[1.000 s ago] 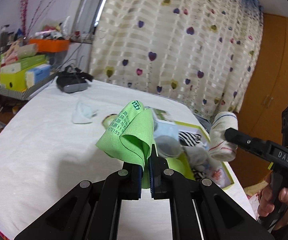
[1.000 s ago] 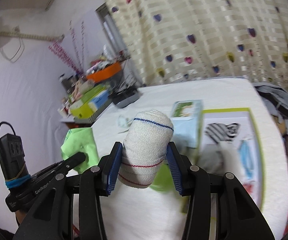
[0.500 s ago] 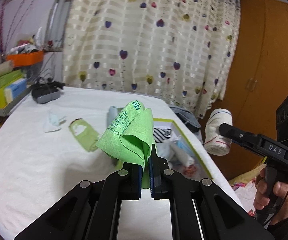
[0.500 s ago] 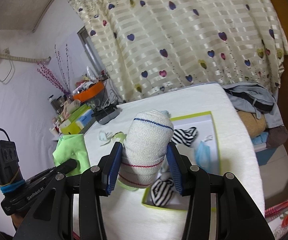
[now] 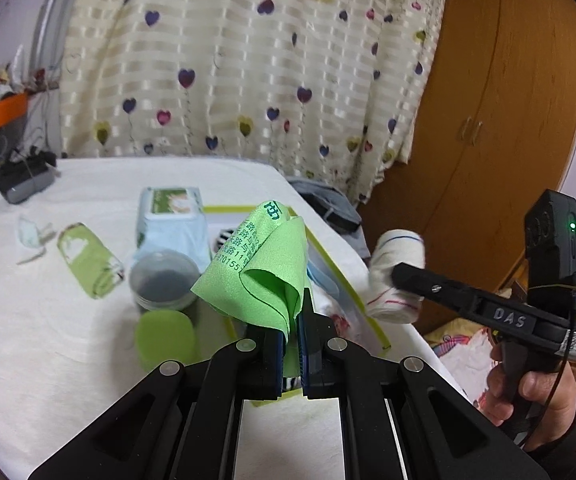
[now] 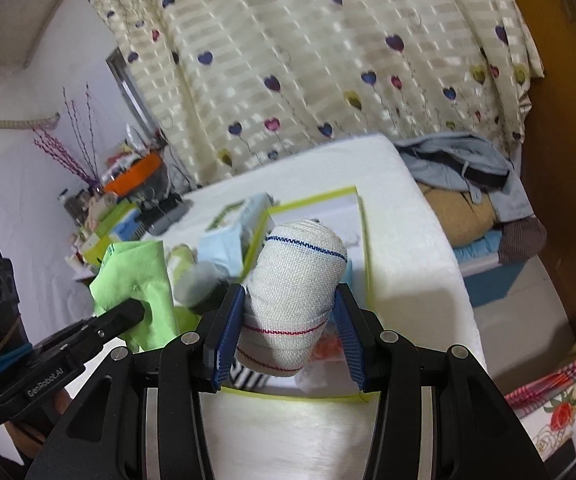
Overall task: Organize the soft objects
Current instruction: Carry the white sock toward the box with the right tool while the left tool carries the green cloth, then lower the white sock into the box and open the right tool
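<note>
Two hand-held grippers are up over the near edge of a white table (image 5: 48, 320), each holding something soft. The left hand-held gripper (image 5: 292, 338) has its jaws pinched almost together on a folded green cloth (image 5: 260, 276) with dark print, which stands up out of them. The right hand-held gripper (image 6: 288, 344) has its jaws set wide around a white bandage roll (image 6: 295, 296) with blue and red thread lines, pads pressed to both sides.

Only the left view shows the person's hand (image 5: 527, 384) on the right gripper's handle, and the roll (image 5: 395, 276) hanging off the table's edge, beyond the tray's (image 5: 343, 280) right rim. It also shows a green sponge (image 5: 166, 338), a clear tub (image 5: 164, 276), a green-and-white pouch (image 5: 88, 260) and a wipes pack (image 5: 172, 216) to the left of the tray. Only the right view shows the tray's (image 6: 363, 248) white floor with striped fabric (image 6: 248, 376) under the roll, and clothes (image 6: 463, 168) piled past the table. A heart-print curtain (image 6: 327, 60) hangs behind.
</note>
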